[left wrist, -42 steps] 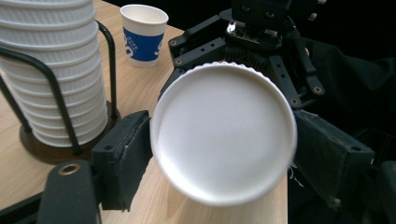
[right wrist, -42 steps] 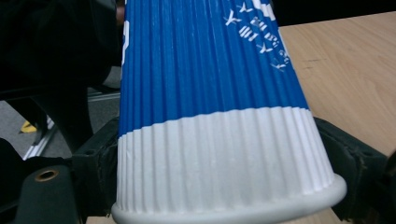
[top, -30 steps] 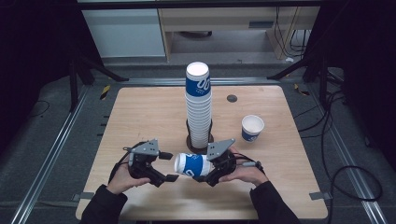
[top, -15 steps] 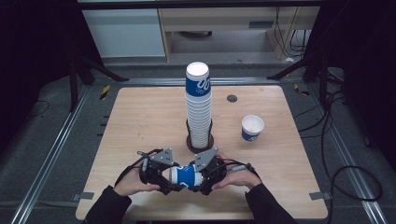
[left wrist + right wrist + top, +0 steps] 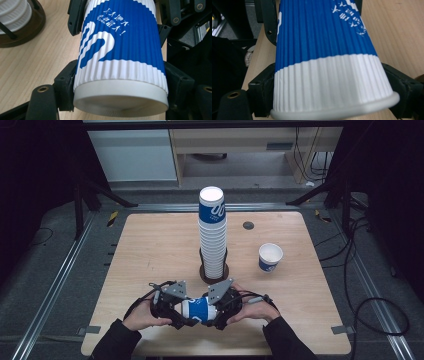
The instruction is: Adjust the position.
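A blue-and-white ribbed paper cup (image 5: 197, 309) lies on its side above the table's front edge, between both grippers. My left gripper (image 5: 186, 313) comes in from the left and is shut on the cup's base end; in the left gripper view its jaws press both sides of the cup (image 5: 120, 50). My right gripper (image 5: 211, 312) has the rim end between its jaws. Those jaws have just been opening, and in the right gripper view the cup (image 5: 324, 50) still sits between them with the pads (image 5: 265, 85) against its sides.
A tall stack of matching cups (image 5: 212, 232) stands in a dark round holder (image 5: 203, 275) at the table's middle, just behind the grippers. A single upright cup (image 5: 270, 257) stands to the right. A small dark disc (image 5: 248, 225) lies farther back. The wooden table (image 5: 150, 245) has bare room on the left.
The left gripper has moved right and closed on the cup's base end. The cup and right gripper have shifted slightly toward the table's front edge.
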